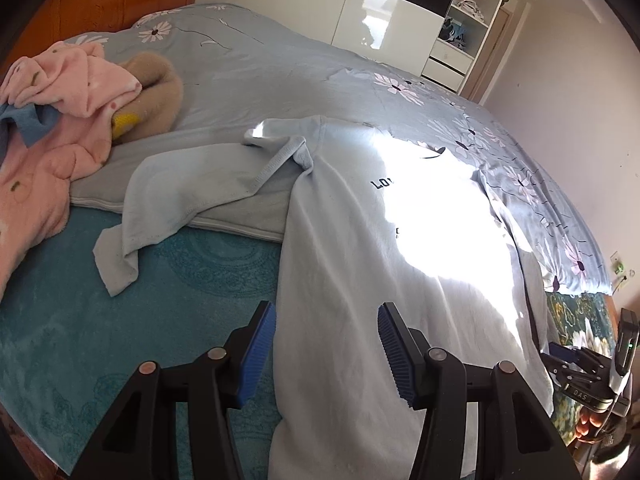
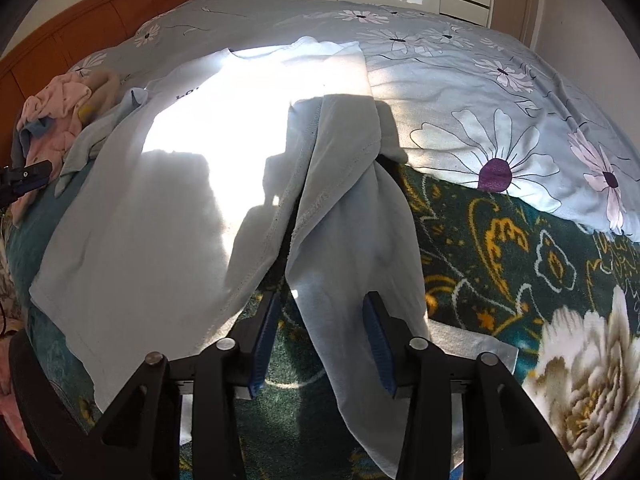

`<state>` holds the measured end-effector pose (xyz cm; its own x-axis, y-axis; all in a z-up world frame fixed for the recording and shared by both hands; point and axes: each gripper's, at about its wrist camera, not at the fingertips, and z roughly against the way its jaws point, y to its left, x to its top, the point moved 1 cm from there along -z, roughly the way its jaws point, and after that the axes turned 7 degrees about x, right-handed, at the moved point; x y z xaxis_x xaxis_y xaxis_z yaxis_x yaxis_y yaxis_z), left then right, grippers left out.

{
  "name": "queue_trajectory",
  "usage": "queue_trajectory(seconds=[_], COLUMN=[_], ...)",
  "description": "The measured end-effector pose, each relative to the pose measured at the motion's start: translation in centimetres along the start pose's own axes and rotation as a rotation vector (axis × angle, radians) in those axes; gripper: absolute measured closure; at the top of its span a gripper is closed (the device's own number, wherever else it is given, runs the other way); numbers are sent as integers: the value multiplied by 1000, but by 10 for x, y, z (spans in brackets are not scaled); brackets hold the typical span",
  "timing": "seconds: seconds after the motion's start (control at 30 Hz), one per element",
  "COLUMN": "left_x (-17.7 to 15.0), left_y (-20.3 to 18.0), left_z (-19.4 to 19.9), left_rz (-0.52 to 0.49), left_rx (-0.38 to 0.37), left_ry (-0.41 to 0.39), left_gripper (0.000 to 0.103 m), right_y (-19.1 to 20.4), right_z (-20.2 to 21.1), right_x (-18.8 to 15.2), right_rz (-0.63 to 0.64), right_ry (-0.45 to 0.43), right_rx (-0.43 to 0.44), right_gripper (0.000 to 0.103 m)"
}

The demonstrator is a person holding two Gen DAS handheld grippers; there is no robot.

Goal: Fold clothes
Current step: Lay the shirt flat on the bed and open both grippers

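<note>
A pale blue long-sleeved shirt (image 1: pixel 360 240) with dark lettering lies spread front up across the bed, partly in bright sunlight. Its left sleeve (image 1: pixel 176 200) trails over a grey folded blanket. My left gripper (image 1: pixel 326 340) is open just above the shirt's lower left side, whose edge runs between the fingers. In the right wrist view the shirt (image 2: pixel 160 200) fills the middle, and its right sleeve (image 2: pixel 352 240) runs down between the fingers of my open right gripper (image 2: pixel 320 336). Neither gripper pinches the cloth. Each gripper shows at the edge of the other view: right gripper (image 1: pixel 560 360), left gripper (image 2: pixel 28 176).
A pile with a pink garment (image 1: pixel 60 120), a tan plush thing (image 1: pixel 160 92) and a blue cloth lies by the wooden headboard (image 1: pixel 100 0). A teal blanket (image 1: pixel 120 340), a dark green floral blanket (image 2: pixel 500 260) and a flowered duvet (image 2: pixel 480 92) cover the bed. White wardrobes (image 1: pixel 360 12) stand behind.
</note>
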<state>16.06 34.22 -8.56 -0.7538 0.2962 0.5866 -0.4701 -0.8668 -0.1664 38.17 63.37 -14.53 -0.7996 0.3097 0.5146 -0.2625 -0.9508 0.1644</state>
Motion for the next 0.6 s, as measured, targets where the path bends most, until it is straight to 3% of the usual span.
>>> queue_trajectory(seconds=[0.13,0.6], left_x=[-6,-14], left_y=[-4,-5], left_z=[-2,-17], left_rz=[-1,31], left_rx=[4,13], left_ry=[12,48], left_gripper=[46,46], right_y=[-16,-197], right_z=[5,68], right_x=[10,38], right_rz=[-62,-582], right_ry=[-5,-240], right_rx=[54,90], right_gripper=[97,96])
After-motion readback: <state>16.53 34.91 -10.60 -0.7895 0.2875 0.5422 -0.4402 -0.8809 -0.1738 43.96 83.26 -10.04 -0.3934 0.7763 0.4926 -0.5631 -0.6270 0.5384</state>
